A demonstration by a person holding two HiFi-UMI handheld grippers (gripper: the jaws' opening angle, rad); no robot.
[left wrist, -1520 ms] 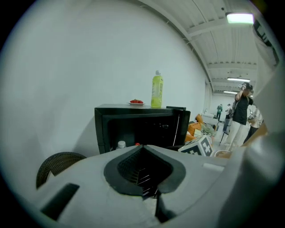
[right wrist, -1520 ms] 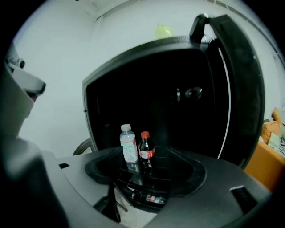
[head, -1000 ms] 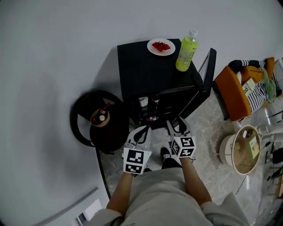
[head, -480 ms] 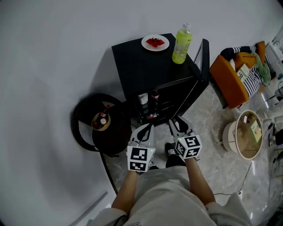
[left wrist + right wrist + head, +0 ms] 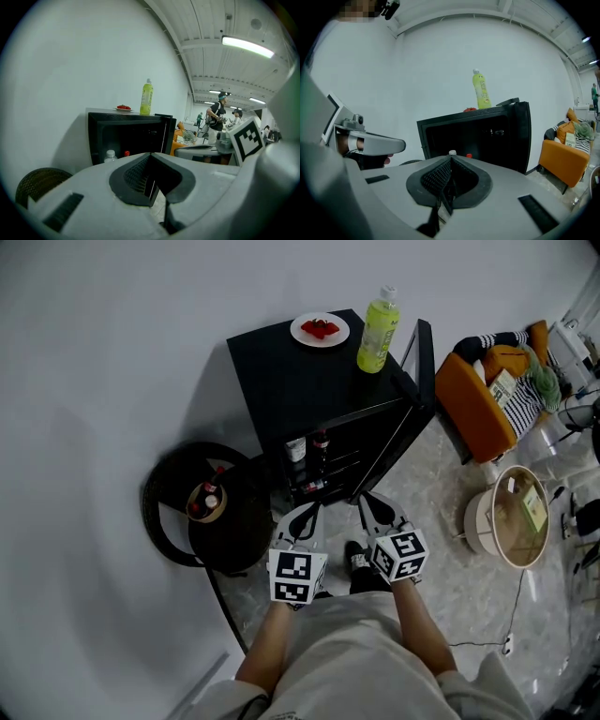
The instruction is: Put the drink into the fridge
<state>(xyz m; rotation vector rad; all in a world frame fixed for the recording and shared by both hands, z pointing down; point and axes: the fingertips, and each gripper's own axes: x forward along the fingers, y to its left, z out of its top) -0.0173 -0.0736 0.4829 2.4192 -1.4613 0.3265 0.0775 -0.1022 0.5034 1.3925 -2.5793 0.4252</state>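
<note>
The jaws of the left gripper (image 5: 302, 514) and the right gripper (image 5: 377, 510) are pressed together, with nothing pinched. Both are held low and side by side, pointed toward 12 o'clock at the open black mini fridge (image 5: 281, 367), where small bottles (image 5: 321, 441) are shelved. The green drink bottle (image 5: 378, 320) is stood on the fridge top at 1 o'clock, beside a plate of strawberries (image 5: 320, 329). A dark round basket (image 5: 155, 521) holding bottles is seen at 9 o'clock.

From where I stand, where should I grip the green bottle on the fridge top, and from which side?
I'd grip the green bottle around its straight middle, below the cap, coming in level from the front. It stands upright near the fridge top's right edge; the plate sits on its left and the open door on its right.
</note>
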